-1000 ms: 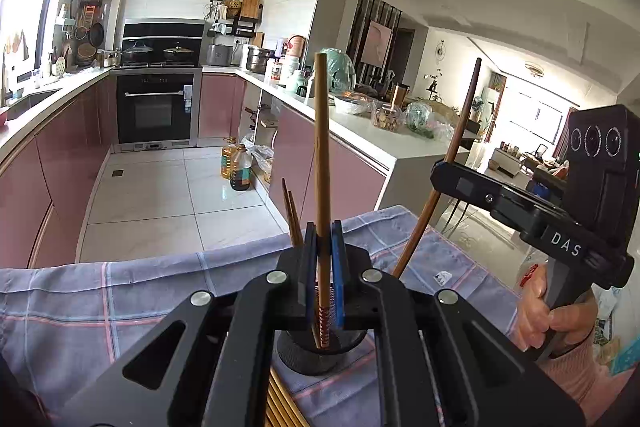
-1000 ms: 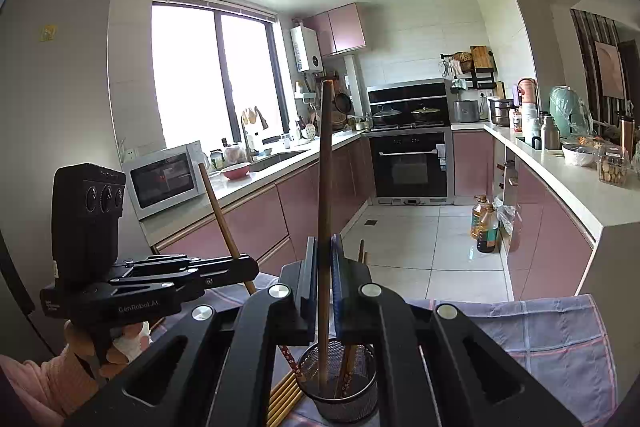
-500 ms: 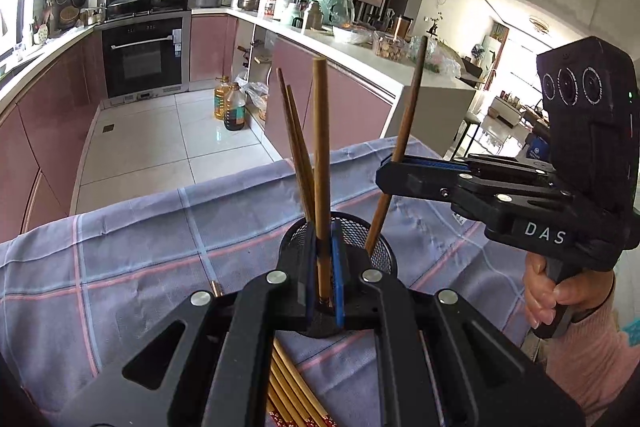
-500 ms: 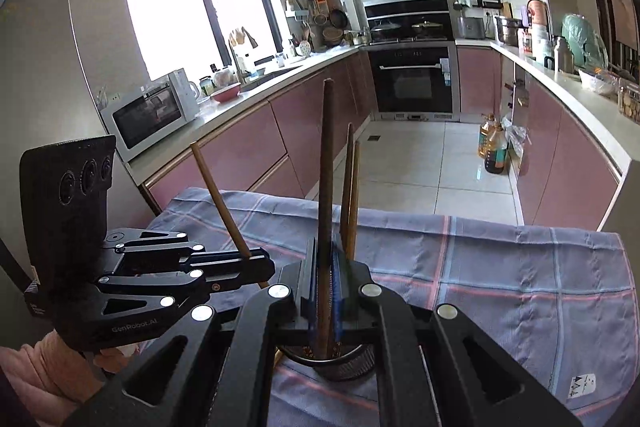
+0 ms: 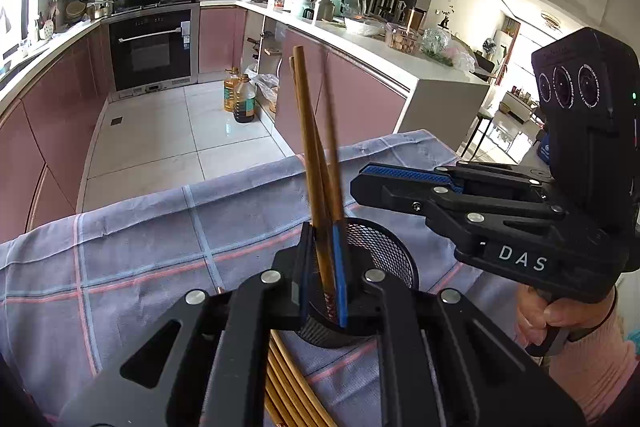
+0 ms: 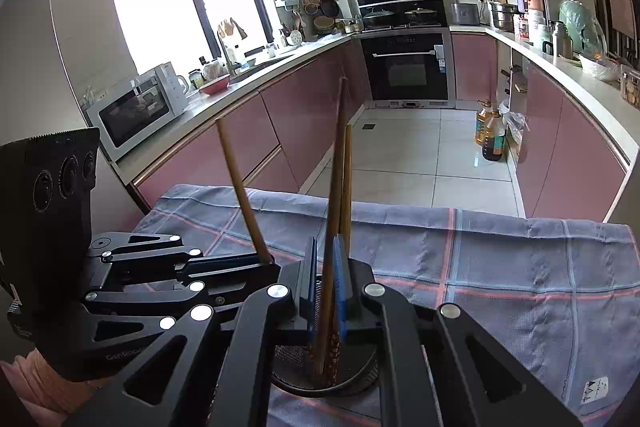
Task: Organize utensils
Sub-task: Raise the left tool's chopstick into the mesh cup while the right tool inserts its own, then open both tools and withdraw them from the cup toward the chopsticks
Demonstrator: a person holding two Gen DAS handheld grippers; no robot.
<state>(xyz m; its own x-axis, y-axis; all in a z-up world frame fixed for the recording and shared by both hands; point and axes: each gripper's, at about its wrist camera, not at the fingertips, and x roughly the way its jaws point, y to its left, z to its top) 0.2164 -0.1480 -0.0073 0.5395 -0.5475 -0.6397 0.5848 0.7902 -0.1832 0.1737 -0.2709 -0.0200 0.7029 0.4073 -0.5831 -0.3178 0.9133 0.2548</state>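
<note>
A black mesh holder (image 5: 384, 251) stands on the checked cloth (image 5: 160, 251), with brown chopsticks (image 5: 308, 147) upright in it. My left gripper (image 5: 324, 267) sits just over the holder's near rim, its jaws slightly apart around a chopstick that leans loose between them. My right gripper (image 6: 326, 279) is over the holder (image 6: 360, 375) too, jaws slightly apart, a chopstick (image 6: 334, 211) standing between them into the holder. In the left wrist view the right gripper (image 5: 400, 175) holds nothing. In the right wrist view a chopstick (image 6: 240, 191) rises at the left gripper's tip.
Several more chopsticks (image 5: 288, 387) lie on the cloth under my left gripper. The table's far edge (image 6: 360, 205) drops to a tiled kitchen floor. Pink cabinets and an oven (image 6: 408, 67) stand behind.
Both grippers have come down over the holder. The right gripper has let its chopstick go into the holder. The left jaws have loosened and its chopstick now leans.
</note>
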